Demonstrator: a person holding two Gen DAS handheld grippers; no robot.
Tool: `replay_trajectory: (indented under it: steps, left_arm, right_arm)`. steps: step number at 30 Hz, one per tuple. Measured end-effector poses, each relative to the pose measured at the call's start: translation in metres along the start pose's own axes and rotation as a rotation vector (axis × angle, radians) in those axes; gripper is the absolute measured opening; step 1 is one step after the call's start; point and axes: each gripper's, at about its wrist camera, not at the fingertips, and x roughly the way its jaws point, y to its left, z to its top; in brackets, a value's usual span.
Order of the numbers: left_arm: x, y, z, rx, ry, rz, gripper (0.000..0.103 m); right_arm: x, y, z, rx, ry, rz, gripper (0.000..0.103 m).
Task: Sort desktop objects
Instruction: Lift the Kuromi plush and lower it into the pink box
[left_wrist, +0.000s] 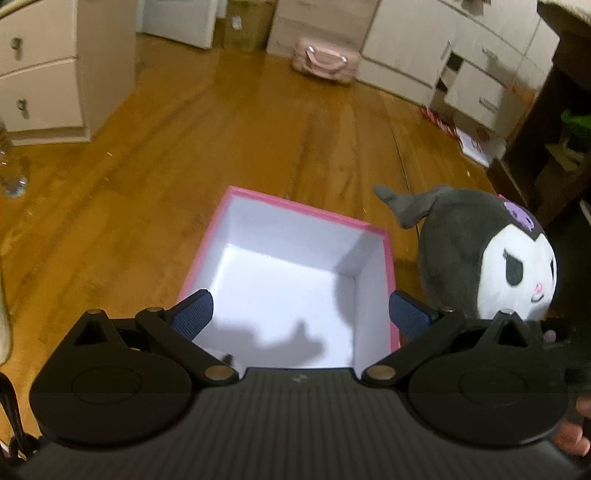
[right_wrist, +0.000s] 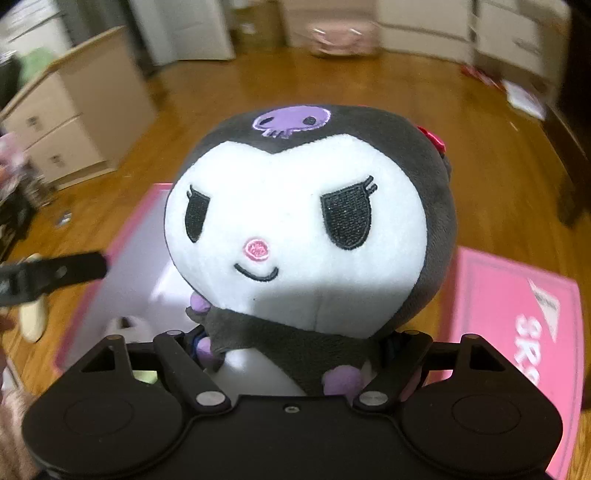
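1. I have the plush toy (right_wrist: 306, 229) pinched by its lower body in the right gripper (right_wrist: 295, 354); the pads themselves are hidden behind its dark cape, but the arms close in on both sides of it. In the left wrist view the toy hangs at three o'clock of the pink box (left_wrist: 386, 258), its face turned away from the box.
2. My left gripper (left_wrist: 299, 314) has its fingers spread wide with nothing between them, hovering above the box's near edge. The blue fingertips (left_wrist: 194, 312) sit at nine and three o'clock of the white interior.
3. The box appears empty in the left view, so I judge the toy should go there. I would carry it toward nine o'clock until it is over the white floor of the box.
4. The head is much bulkier than the body I grip, so it may swing. I would move slowly and keep the toy upright.
5. The pink lid (right_wrist: 517, 314) lies at four o'clock in the right view; I would keep clear of it.
6. I would pull the left gripper back toward six o'clock first, so the two tools do not collide.
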Motion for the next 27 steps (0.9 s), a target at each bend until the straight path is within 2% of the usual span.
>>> replay_trajectory:
  steps: [5,8,13,18,21,27]
  left_arm:
    - [-0.023,0.020,0.011,-0.080,-0.080,-0.012,0.103]
    - [-0.028,0.025,0.013,-0.072,-0.108,-0.014,0.103]
    - [-0.016,0.044,0.014,-0.120,-0.077,-0.020,0.103]
    - [-0.025,0.063,0.017,-0.182,-0.114,-0.027,0.103]
    - [-0.019,0.066,0.015,-0.186,-0.090,-0.045,0.103]
    - [0.007,0.055,0.010,-0.150,-0.032,-0.041,0.103]
  right_arm:
    - [0.018,0.036,0.013,-0.125,0.004,0.075,0.084]
    - [0.038,0.058,0.022,-0.188,0.033,0.091,0.084]
    - [0.059,0.082,0.023,-0.211,0.092,0.101,0.084]
    - [0.070,0.087,0.025,-0.254,0.128,0.088,0.085]
    - [0.067,0.076,0.021,-0.192,0.157,0.140,0.085]
    - [0.072,0.082,0.017,-0.305,0.168,0.138,0.085]
